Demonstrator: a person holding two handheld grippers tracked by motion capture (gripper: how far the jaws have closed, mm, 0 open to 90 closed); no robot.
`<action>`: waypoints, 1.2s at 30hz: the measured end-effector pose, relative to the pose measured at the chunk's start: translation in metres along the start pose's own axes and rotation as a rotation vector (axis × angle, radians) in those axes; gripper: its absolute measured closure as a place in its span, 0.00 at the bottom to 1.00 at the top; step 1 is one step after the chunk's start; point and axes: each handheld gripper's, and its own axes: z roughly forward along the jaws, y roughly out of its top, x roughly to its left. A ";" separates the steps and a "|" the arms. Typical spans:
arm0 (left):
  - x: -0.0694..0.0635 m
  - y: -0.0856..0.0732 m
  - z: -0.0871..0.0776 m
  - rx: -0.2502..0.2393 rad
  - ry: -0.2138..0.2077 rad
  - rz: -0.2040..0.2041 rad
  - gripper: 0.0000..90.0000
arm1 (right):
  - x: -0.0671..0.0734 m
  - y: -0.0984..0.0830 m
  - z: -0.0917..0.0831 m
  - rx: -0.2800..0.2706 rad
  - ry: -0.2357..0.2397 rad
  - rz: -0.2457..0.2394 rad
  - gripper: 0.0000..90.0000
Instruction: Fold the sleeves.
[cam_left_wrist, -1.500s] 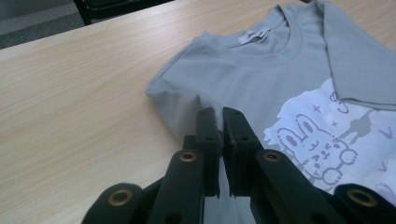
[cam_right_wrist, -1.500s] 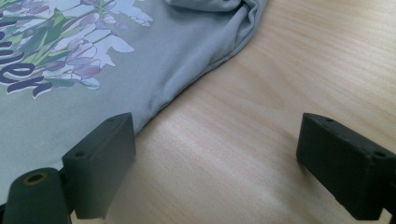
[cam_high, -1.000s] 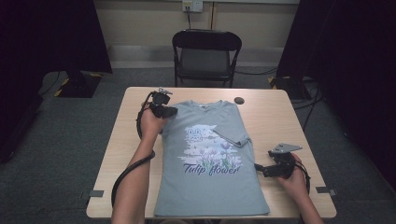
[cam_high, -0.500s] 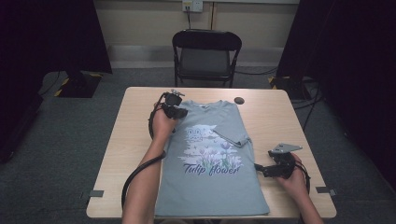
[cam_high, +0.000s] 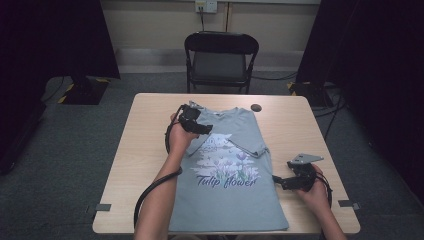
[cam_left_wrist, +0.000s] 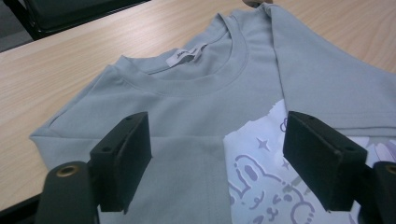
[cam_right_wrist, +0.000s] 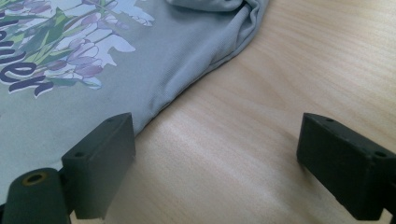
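Note:
A pale grey-blue T-shirt (cam_high: 225, 200) with a tulip print lies flat on the table, collar (cam_left_wrist: 205, 70) at the far end and both sleeves folded inward. My left gripper (cam_high: 201, 128) hovers over the shirt's upper left, near the shoulder. Its jaws have just been opening and stand wide (cam_left_wrist: 217, 140); the fabric lies beneath them and is not pinched. My right gripper (cam_high: 281, 183) rests at the shirt's right edge, open (cam_right_wrist: 217, 140), with bare wood and the shirt's side edge (cam_right_wrist: 187, 88) between its jaws.
The wooden table (cam_high: 145, 150) has bare strips left and right of the shirt. A small dark round object (cam_high: 256, 107) lies near the far edge. A black folding chair (cam_high: 220, 60) stands behind the table. Cables trail from both grippers.
The left hand has moved right and slightly nearer, from the shirt's left shoulder edge to over its chest. The right hand has stayed put.

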 end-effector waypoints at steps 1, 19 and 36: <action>0.000 -0.001 -0.001 -0.001 -0.003 0.000 0.20 | 0.000 0.000 0.000 0.000 0.000 0.000 0.12; 0.008 -0.014 -0.024 -0.017 -0.030 -0.025 0.16 | 0.000 0.000 0.000 0.000 0.000 0.000 0.12; 0.017 -0.030 -0.043 -0.022 -0.043 -0.048 0.17 | 0.000 0.000 0.000 0.000 0.000 0.000 0.12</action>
